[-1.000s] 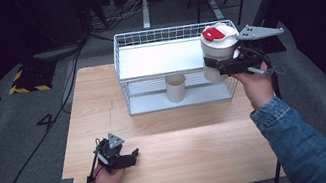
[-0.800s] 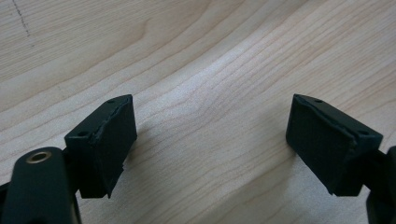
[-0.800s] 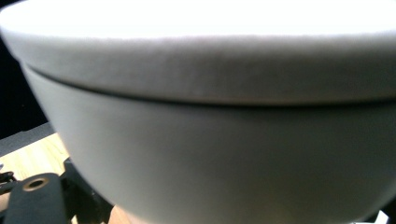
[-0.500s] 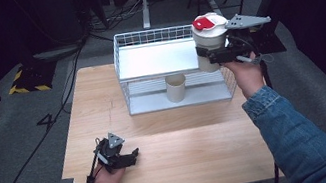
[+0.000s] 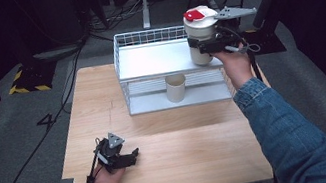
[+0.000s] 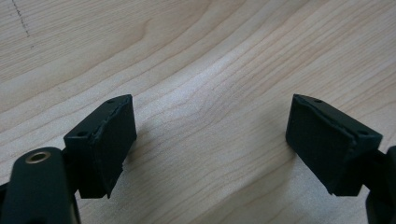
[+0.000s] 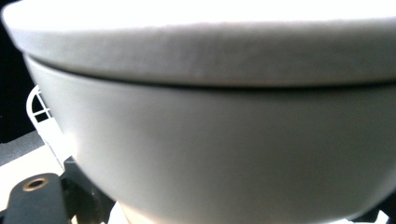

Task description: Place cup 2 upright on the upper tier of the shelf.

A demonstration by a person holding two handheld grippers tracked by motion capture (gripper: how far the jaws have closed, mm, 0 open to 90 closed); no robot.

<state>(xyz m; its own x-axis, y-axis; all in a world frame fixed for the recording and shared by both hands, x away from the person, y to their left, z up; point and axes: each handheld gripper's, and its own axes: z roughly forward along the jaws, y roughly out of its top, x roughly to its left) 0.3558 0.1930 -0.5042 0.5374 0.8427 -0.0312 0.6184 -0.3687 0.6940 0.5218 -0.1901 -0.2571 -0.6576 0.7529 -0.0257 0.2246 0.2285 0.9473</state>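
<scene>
A white container with a red-marked lid (image 5: 201, 34) hangs over the right end of the white wire rack's (image 5: 141, 37) top shelf, with my right gripper (image 5: 204, 46) shut on its side. In the right gripper view the container's white wall (image 7: 224, 149) is pressed close to the camera under its lid rim. A cream cup (image 5: 176, 88) stands on the rack's lower shelf. My left gripper (image 5: 129, 157) rests low on the wooden table (image 5: 175, 145) near the front left, its jaws wide open with bare wood between the pads (image 6: 109, 140).
The rack stands at the table's far middle, its wire rim (image 7: 39, 109) raised around the top shelf. Dark floor with cables surrounds the table. A yellow-black striped block (image 5: 27, 80) lies on the floor at far left.
My right gripper has carried the container up and leftward, from beside the rack's right end to above its top shelf. The left gripper has stayed still.
</scene>
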